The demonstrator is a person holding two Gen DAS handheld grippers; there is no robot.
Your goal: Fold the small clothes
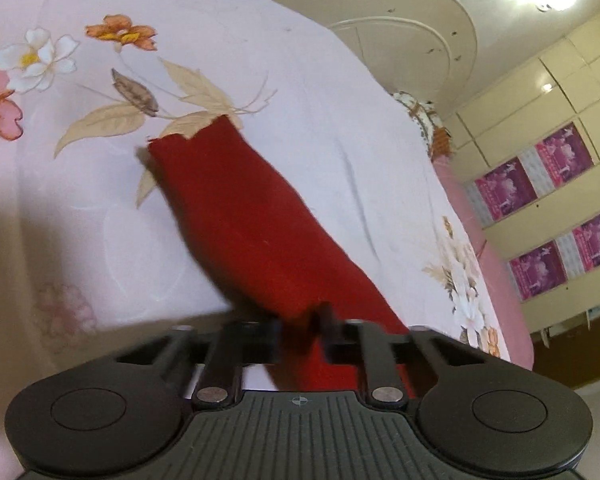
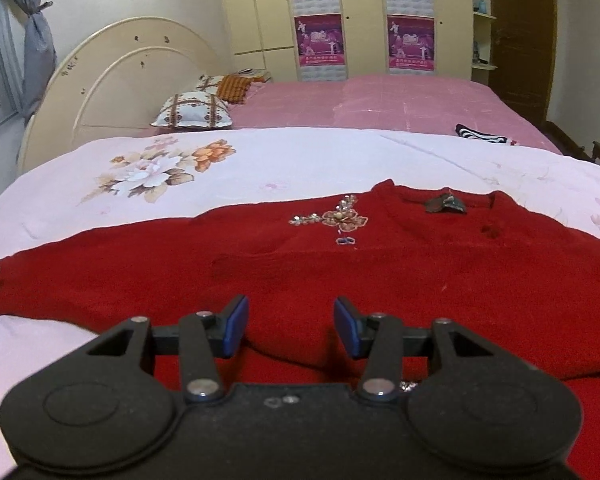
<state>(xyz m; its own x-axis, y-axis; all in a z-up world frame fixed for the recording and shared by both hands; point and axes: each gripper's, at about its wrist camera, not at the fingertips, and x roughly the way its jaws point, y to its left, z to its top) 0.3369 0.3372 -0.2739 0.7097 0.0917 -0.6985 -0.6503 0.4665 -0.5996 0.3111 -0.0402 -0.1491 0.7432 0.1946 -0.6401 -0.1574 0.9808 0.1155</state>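
A small red knitted top (image 2: 340, 272) with beaded flower embroidery lies spread on a white floral bedsheet (image 2: 260, 160). My right gripper (image 2: 291, 326) is open, its blue pads apart, hovering just above the garment's near edge. In the left wrist view my left gripper (image 1: 300, 334) is shut on the red garment's sleeve (image 1: 244, 216), which stretches away from the jaws across the sheet (image 1: 100, 220). The sleeve's cuff end lies far from the gripper.
A cream headboard (image 2: 120, 76) and patterned pillows (image 2: 194, 116) stand at the far left. A pink cover (image 2: 380, 100) lies beyond the white sheet, with a striped cloth (image 2: 482, 136) on it. Cupboards with purple posters (image 2: 364, 16) line the back wall.
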